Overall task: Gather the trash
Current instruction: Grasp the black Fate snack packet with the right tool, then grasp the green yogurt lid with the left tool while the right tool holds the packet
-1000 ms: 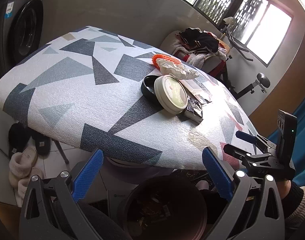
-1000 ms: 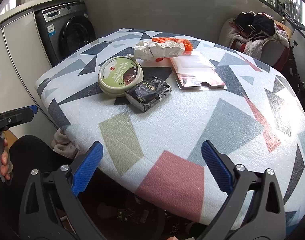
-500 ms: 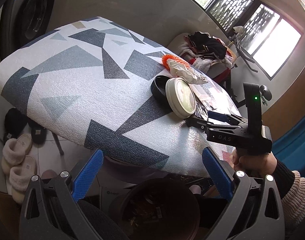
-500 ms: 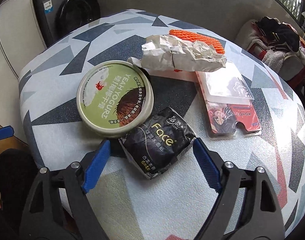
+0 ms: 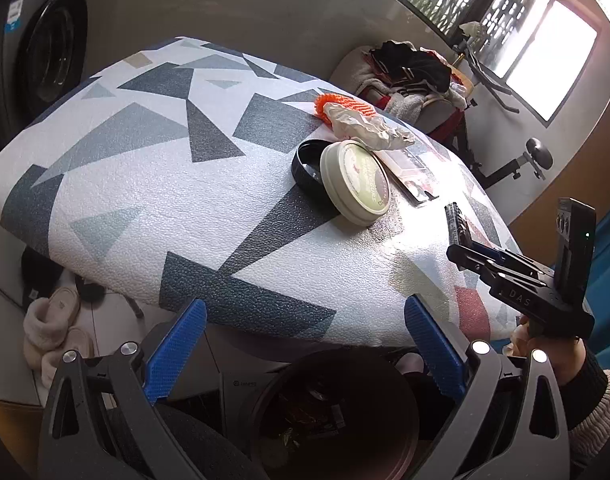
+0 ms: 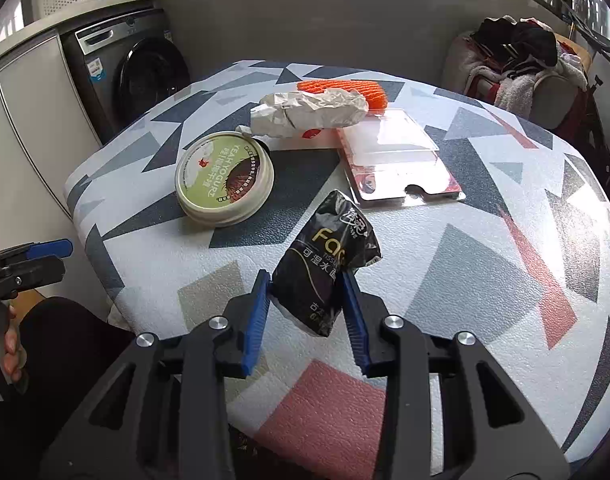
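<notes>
Laundry-room bench (image 6: 485,248) with patterned cover: right gripper (image 6: 307,300) pinching black tissue pack (image 6: 329,256) clear of surface, left gripper (image 5: 305,344) spread, idle; carry level, release squarely above brown bin (image 5: 337,412) below.

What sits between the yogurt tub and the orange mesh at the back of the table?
In the right wrist view, the crumpled white paper wrapper lies between the yogurt tub and the orange mesh.

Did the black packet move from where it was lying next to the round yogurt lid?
Yes. The black packet was lying beside the yogurt lid; now the right gripper pinches it, lifted off the table and toward the camera.
</notes>
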Demonstrator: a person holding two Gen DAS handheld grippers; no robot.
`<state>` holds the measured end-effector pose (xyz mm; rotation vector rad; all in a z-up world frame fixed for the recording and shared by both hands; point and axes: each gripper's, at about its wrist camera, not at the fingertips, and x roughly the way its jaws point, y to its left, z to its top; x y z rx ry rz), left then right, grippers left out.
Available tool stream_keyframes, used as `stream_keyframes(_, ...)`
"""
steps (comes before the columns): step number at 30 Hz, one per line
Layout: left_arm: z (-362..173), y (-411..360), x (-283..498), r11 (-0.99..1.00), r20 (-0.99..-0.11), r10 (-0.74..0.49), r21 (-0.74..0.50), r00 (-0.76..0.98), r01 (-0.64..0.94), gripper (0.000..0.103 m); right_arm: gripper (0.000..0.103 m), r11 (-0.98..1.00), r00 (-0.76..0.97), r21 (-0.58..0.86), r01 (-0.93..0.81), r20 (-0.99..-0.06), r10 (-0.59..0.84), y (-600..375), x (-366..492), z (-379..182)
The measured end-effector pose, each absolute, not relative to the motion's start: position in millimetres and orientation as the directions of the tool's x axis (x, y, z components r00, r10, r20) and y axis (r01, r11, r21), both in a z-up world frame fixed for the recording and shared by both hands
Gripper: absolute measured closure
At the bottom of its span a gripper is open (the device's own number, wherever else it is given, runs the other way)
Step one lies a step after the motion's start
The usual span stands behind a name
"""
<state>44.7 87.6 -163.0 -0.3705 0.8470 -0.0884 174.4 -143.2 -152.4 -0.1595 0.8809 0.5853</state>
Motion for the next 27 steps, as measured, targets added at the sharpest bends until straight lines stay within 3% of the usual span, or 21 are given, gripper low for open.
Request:
stream_keyframes(6, -146.1, 51.1, 80.9, 0.985, -0.698, -0.148, -0.170, 0.700, 0.038, 0.006, 0.066, 0.870, 0.525, 0.132, -0.475, -0.751, 0.400, -176.4, 165.0, -150.1)
stream_keyframes(15, -154.2, 5.5, 161.4, 0.989, -0.744, -0.069, 0.039, 0.665, 0.145, 0.006, 0.066, 0.871, 0.527, 0.167, -0.462, -0.738, 0.422, -186.3, 155.9, -154.2)
stream_keyframes(27, -179.1, -6.1, 207.7, 0.979, -0.788, 0.053, 0.161, 0.613, 0.123, 0.006, 0.066, 0.867, 0.517, 0.208, -0.453, -0.731, 0.445, -192.8, 158.7, -160.6)
